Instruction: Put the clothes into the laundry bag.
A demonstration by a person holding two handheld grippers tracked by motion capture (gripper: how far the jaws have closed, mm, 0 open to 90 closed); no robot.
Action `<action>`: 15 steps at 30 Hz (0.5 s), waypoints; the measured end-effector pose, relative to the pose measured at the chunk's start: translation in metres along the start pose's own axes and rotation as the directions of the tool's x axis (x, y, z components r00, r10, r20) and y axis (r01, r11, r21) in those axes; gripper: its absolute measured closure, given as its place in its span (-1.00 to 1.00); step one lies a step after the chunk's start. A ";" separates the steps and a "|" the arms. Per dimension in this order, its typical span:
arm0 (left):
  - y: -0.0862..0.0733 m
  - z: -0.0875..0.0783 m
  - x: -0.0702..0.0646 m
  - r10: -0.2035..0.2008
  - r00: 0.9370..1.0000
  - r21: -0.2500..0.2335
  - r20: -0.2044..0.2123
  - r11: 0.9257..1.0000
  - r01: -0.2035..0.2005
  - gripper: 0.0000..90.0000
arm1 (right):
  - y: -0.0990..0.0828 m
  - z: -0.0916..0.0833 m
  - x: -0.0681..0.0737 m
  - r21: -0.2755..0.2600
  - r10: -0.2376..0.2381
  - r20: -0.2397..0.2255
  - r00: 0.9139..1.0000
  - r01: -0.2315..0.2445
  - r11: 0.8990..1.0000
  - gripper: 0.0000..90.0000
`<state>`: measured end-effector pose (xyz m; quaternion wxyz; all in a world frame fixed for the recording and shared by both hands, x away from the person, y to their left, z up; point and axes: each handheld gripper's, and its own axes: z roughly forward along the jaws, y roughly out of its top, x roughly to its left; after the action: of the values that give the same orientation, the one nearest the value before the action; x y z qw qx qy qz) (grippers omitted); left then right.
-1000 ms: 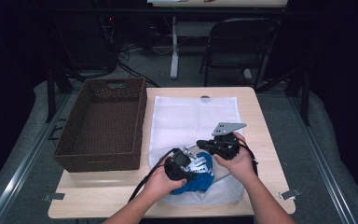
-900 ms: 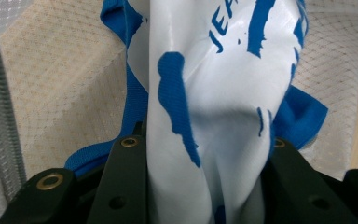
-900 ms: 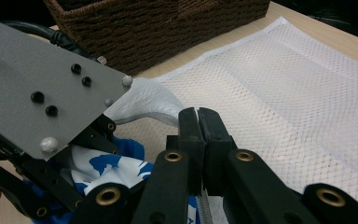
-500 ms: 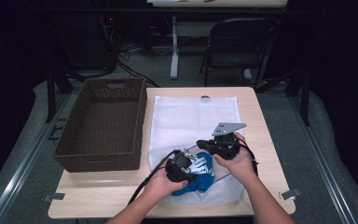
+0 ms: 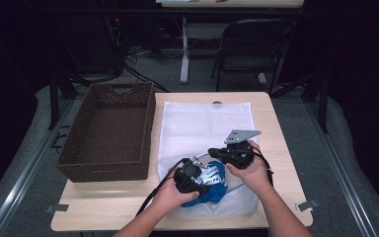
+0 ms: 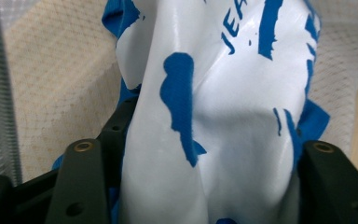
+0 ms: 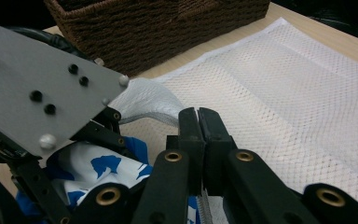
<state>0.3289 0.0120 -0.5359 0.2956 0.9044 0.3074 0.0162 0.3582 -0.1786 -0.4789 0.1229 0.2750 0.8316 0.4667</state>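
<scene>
A blue garment with white print [image 5: 216, 183] lies bunched at the near mouth of a white mesh bag [image 5: 205, 121] spread on the table. My left gripper [image 5: 203, 178] is at the garment. In the left gripper view its jaws have just been opening and stand apart, with the garment [image 6: 223, 116] loose between them. My left gripper [image 6: 204, 149] is open. My right gripper [image 5: 212, 151], beside it, is shut on the mesh bag's lifted edge. Its jaws meet in the right gripper view [image 7: 199, 140], over the mesh bag [image 7: 284, 93] and the garment [image 7: 98, 168].
A brown wicker basket [image 5: 106, 170] stands left of the bag, its wall [image 7: 158, 23] close behind the grippers. The left gripper's grey plate [image 7: 42, 102] is at the left of the right gripper view. Bare table [image 5: 276, 123] lies to the right. A chair [image 5: 254, 44] stands beyond.
Both hands have stayed where they were at the bag's mouth. The left gripper's jaws look slightly wider around the garment.
</scene>
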 end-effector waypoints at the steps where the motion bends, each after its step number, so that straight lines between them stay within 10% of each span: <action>1: 0.000 -0.001 0.000 -0.001 1.000 -0.006 0.004 1.000 0.001 -0.10 | 0.000 0.000 0.000 0.000 0.000 0.000 1.000 0.000 1.000 0.97; 15: -0.001 -0.021 -0.004 -0.001 1.000 -0.072 -0.014 0.997 0.000 -0.32 | -0.001 0.000 -0.001 -0.001 0.004 -0.001 1.000 -0.004 1.000 0.97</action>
<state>0.3210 0.0210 -0.5185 0.3257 0.8930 0.3088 0.0336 0.3588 -0.1791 -0.4799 0.1217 0.2766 0.8307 0.4676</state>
